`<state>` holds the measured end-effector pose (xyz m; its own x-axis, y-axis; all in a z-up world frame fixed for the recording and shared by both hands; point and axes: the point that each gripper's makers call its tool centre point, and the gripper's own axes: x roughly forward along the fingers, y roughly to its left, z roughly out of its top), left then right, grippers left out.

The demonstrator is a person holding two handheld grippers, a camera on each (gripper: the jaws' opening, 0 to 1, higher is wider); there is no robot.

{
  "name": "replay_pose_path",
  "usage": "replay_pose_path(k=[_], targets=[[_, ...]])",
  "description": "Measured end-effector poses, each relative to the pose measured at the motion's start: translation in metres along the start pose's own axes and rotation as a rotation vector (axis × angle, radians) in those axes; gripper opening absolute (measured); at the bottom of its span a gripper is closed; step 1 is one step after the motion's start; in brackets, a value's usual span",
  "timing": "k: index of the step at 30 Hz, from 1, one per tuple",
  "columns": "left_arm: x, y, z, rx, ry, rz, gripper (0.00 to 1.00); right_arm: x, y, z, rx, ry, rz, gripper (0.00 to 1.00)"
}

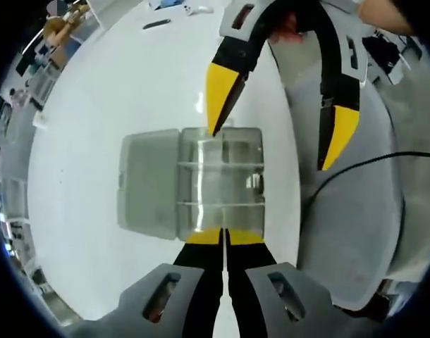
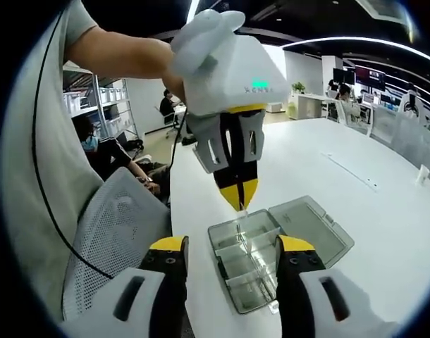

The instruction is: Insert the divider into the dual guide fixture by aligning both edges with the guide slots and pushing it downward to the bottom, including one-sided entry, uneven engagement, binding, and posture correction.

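Insertion step, seen from both tools. In the left gripper view, the left tool (image 1: 224, 236) rises from the bottom centre with its yellow-tipped jaws pressed together at the near edge of a clear plastic box (image 1: 220, 182). Whether a thin clear divider is pinched between them cannot be told. In the right gripper view the same tool (image 2: 240, 193) hangs at centre frame, tips down, just above the box (image 2: 254, 264) and a clear upright sheet there — probably the divider (image 2: 244, 224) being fed into its slots, though the clear plastic is hard to read.

The right tool (image 2: 229, 253) stands with jaws wide apart at the bottom of its own view, gripping nothing; in the left gripper view it (image 1: 282, 120) enters from the upper right, one tip over the far edge of the box.

The box sits on the white table (image 1: 116, 91) with its lid (image 1: 148, 183) folded flat at centre left. Inside are several compartments parted by clear cross walls — no loose contents can be made out.

Judged next: level the sheet so both edges engage evenly, then press straight down, the free tool steadying the box.
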<state>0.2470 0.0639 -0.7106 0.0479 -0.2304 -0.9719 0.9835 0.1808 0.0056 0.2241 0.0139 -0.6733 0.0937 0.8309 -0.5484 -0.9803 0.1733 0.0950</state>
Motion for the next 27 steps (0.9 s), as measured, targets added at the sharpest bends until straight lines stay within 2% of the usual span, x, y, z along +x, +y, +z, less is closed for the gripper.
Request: replay_pose_path(k=[27], targets=[[0.009, -0.0004, -0.0008, -0.015, 0.009, -0.009, 0.0, -0.0026, -0.002, -0.0016, 0.007, 0.002, 0.002, 0.47]])
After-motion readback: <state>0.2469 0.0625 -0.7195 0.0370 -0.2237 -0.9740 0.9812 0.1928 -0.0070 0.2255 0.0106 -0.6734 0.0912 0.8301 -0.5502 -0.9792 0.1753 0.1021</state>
